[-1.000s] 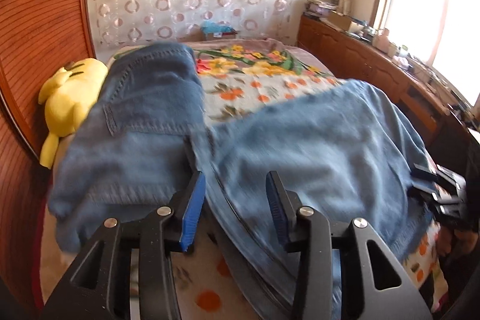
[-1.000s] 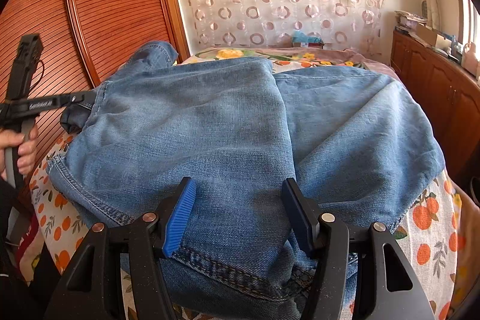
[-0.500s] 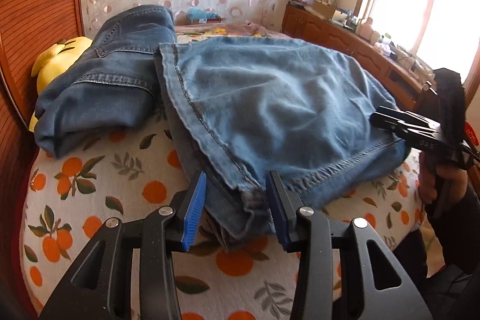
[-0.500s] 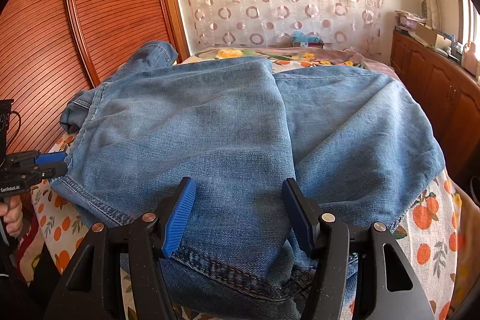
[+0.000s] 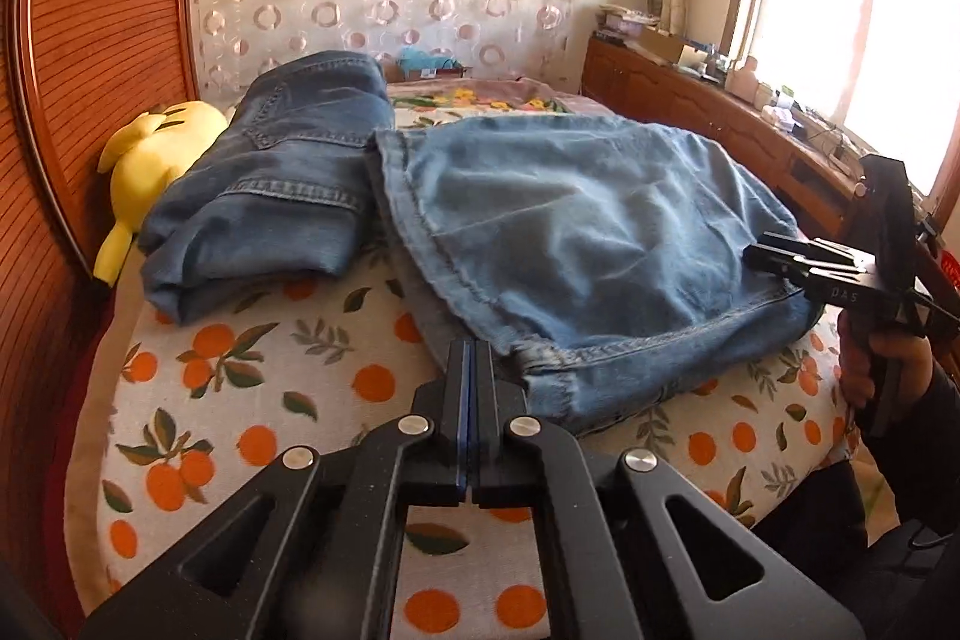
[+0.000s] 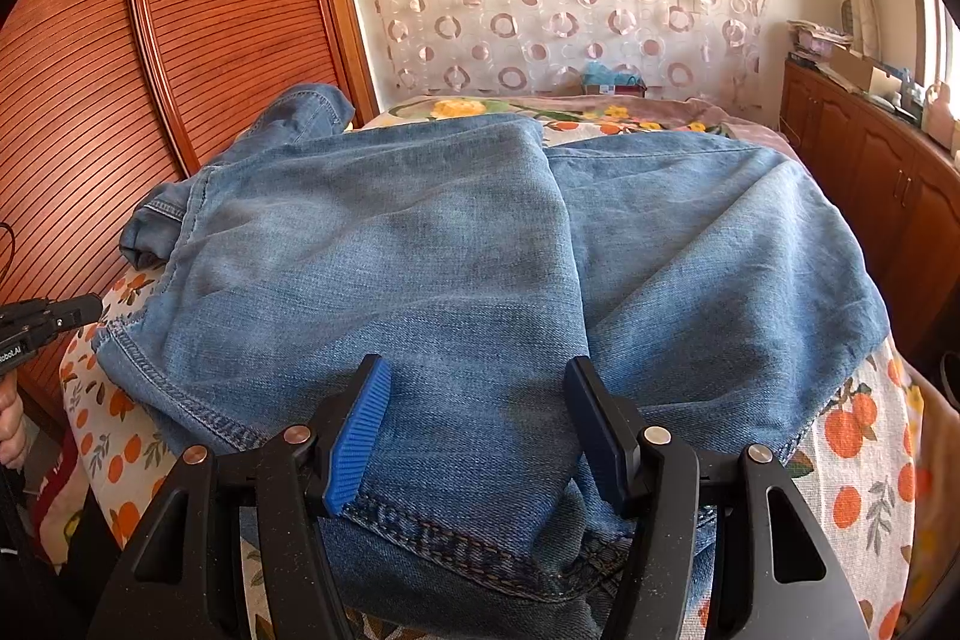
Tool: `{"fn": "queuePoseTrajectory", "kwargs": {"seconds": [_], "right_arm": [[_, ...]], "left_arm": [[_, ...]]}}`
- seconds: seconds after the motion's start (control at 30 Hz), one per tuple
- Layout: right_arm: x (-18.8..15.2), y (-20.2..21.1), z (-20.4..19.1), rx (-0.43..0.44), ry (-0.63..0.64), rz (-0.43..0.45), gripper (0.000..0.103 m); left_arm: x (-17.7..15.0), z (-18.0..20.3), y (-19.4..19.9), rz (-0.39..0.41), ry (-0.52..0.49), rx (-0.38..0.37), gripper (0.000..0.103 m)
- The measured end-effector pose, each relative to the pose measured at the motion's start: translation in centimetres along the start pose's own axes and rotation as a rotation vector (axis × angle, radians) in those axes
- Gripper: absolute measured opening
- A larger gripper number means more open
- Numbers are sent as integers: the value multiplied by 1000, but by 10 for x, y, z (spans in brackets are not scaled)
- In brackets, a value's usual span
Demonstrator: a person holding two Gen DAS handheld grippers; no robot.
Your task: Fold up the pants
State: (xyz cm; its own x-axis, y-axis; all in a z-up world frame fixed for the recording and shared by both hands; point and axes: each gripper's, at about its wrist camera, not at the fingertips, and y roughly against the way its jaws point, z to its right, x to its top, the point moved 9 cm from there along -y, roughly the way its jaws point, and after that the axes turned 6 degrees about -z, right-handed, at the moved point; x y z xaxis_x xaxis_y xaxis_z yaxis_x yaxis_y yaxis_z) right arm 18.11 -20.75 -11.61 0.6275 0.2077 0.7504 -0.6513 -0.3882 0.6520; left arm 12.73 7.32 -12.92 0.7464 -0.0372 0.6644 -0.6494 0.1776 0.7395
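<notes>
A: Start at the left of your left-hand view. What sits there?

B: A yellow plush toy [image 5: 159,160] lies against the ribbed reddish wooden panel [image 5: 96,40]. Just right of it, the waist end of the faded blue denim pants [image 5: 540,232] is bunched in a darker heap, and the paler legs spread across the white bedspread printed with oranges [image 5: 240,400] toward your right.

A: And my left gripper?

B: Your left gripper [image 5: 471,376] has just been closing, and its black jaws are now pressed together, blue pads face to face, with no cloth between them. Its tip sits just beside the stitched hem corner of the pants, apart from it.

A: Further right?

B: Your right hand [image 5: 882,370] holds the other tool at the far hem, under the bright window [image 5: 852,10].

A: How does the right gripper stand?

B: In its own view, your right gripper [image 6: 480,424] is spread wide, blue ribbed pad on the left, black finger on the right, with the folded denim leg lying between them. Whether the pads touch the cloth I cannot tell.
</notes>
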Motion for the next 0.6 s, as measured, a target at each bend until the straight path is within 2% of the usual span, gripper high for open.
{"fn": "queuePoseTrajectory", "kwargs": {"seconds": [0.1, 0.23, 0.43, 0.5, 0.53, 0.6], "right_arm": [[0, 0, 0, 0, 0, 0, 62], [0, 0, 1, 1, -1, 0, 62], [0, 0, 1, 2, -1, 0, 63], [0, 0, 1, 1, 0, 0, 63], [0, 0, 1, 1, 0, 0, 63], [0, -1, 1, 2, 0, -1, 63]], "left_arm": [[-2, 1, -3, -18, 25, -22, 4], [-4, 7, -10, -40, 23, -37, 25], [-4, 9, -13, -40, 25, -28, 26], [-2, 7, -11, -30, 33, -31, 36], [-1, 6, -9, -22, 40, -36, 45], [1, 7, -6, -12, 48, -52, 46]]}}
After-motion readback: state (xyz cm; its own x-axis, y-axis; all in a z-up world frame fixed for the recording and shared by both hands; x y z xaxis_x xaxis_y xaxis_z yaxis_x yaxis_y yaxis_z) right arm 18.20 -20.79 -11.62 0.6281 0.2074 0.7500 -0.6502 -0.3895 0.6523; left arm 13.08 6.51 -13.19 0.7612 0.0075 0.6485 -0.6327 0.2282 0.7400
